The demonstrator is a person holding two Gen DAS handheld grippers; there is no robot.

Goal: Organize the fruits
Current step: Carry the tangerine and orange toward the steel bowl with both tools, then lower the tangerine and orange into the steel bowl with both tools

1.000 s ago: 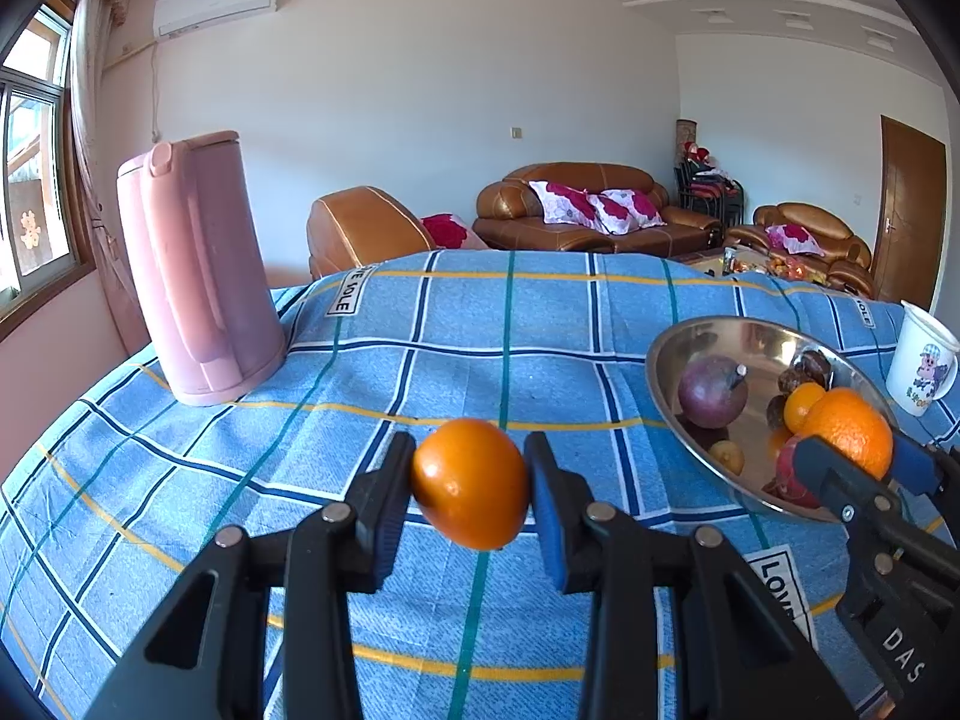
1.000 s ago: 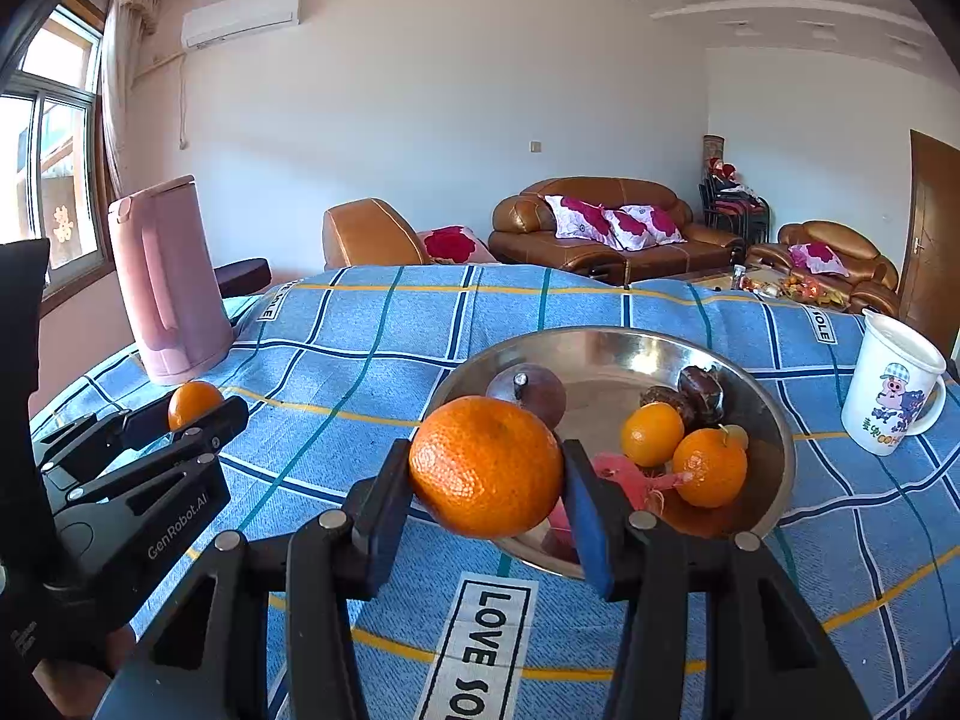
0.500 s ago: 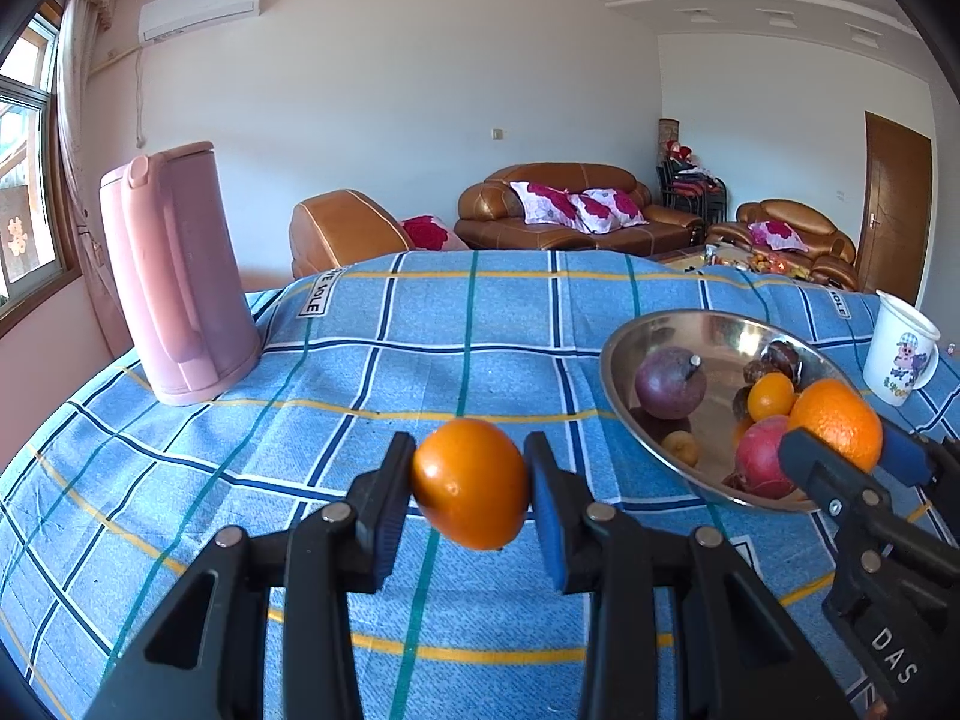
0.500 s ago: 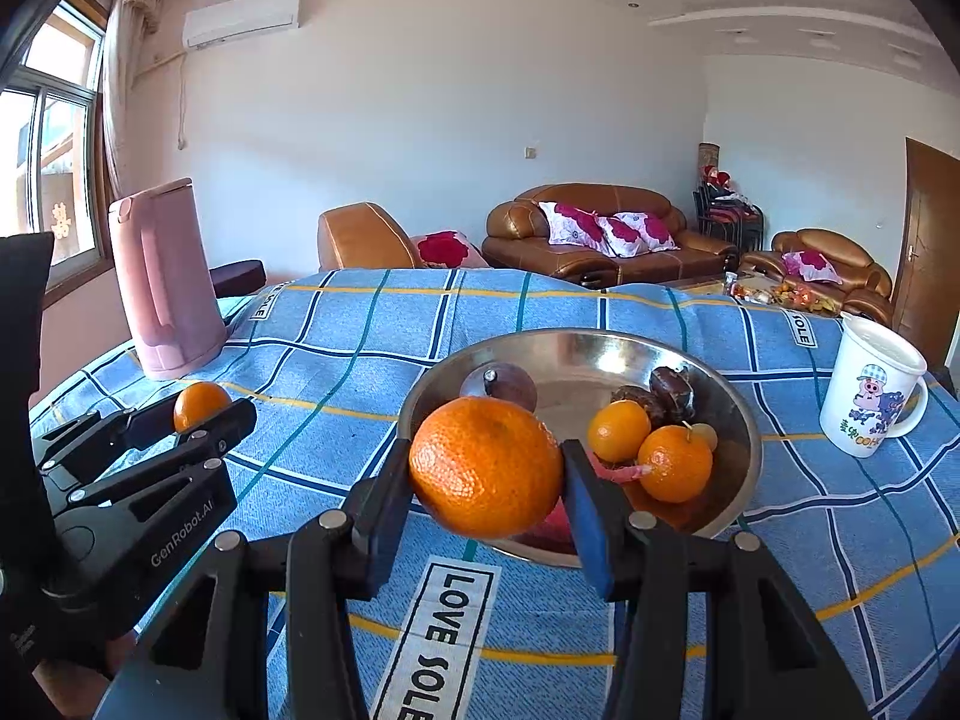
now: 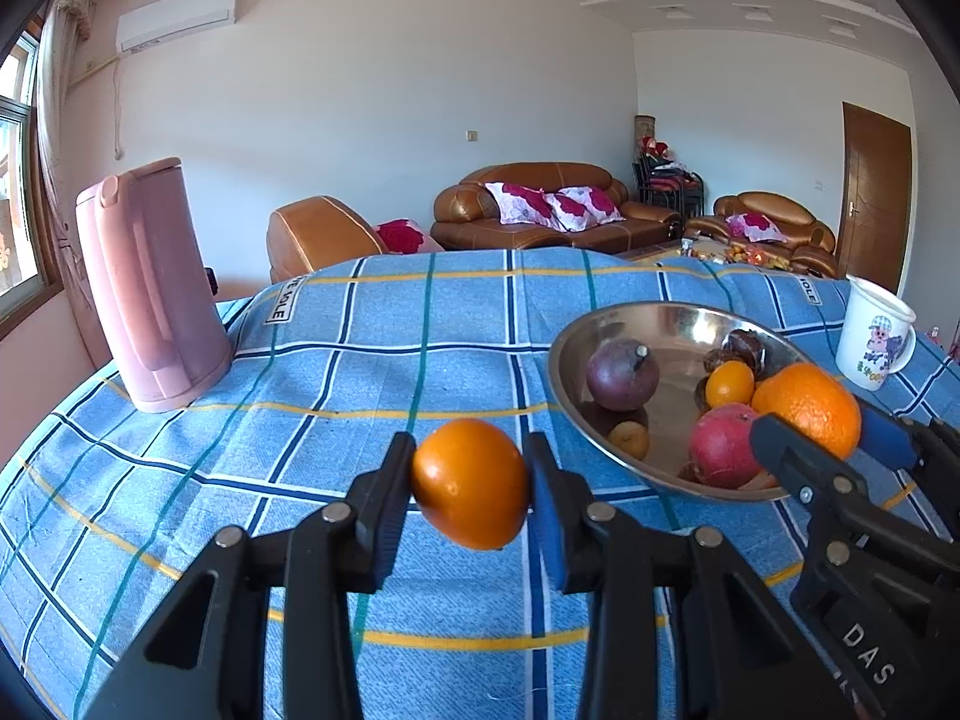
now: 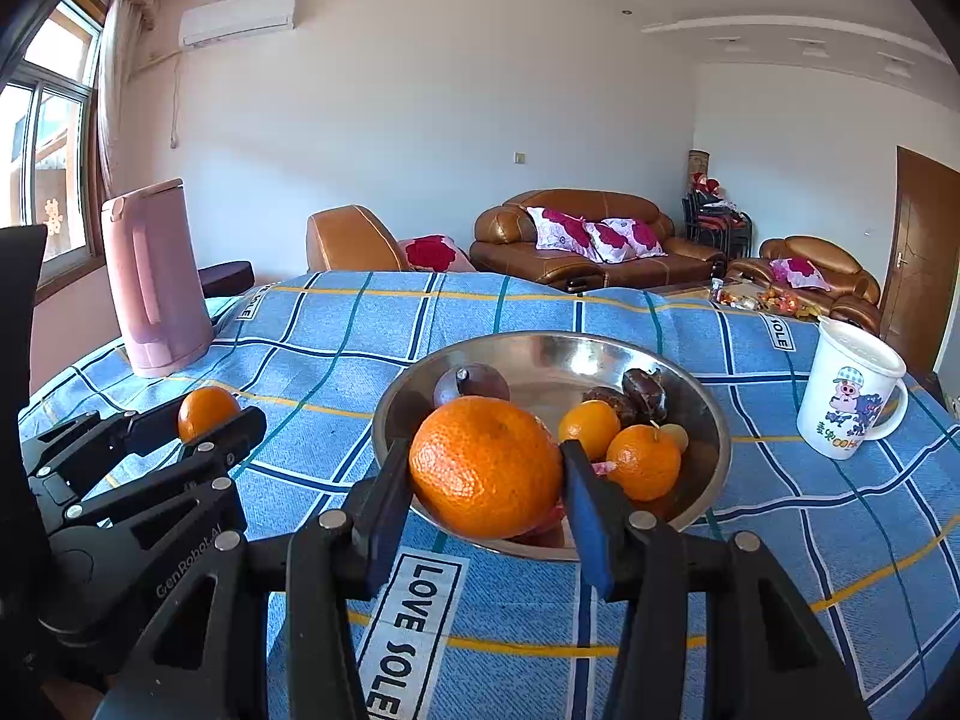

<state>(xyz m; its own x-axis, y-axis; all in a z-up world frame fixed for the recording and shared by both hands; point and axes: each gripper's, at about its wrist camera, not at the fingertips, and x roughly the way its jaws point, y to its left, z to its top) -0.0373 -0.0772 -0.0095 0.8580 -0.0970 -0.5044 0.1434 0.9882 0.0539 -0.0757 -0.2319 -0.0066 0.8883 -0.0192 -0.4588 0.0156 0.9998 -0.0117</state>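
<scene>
Left wrist view: the left gripper [image 5: 470, 483] has its fingers clamped on a small orange [image 5: 470, 483], held above the blue checked counter [image 5: 372, 372], left of the metal bowl [image 5: 567, 372].

Right wrist view: the right gripper [image 6: 487, 468] has its fingers clamped on a large orange [image 6: 487, 468], held over the bowl's near rim.

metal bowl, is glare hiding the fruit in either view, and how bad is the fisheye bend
Left wrist view: the metal bowl mirrors the room, but its fruit reads clearly. Right wrist view: sunlit, sharp focus, and the white mug leans outward near the edge. Both views are black in the corners.
</scene>
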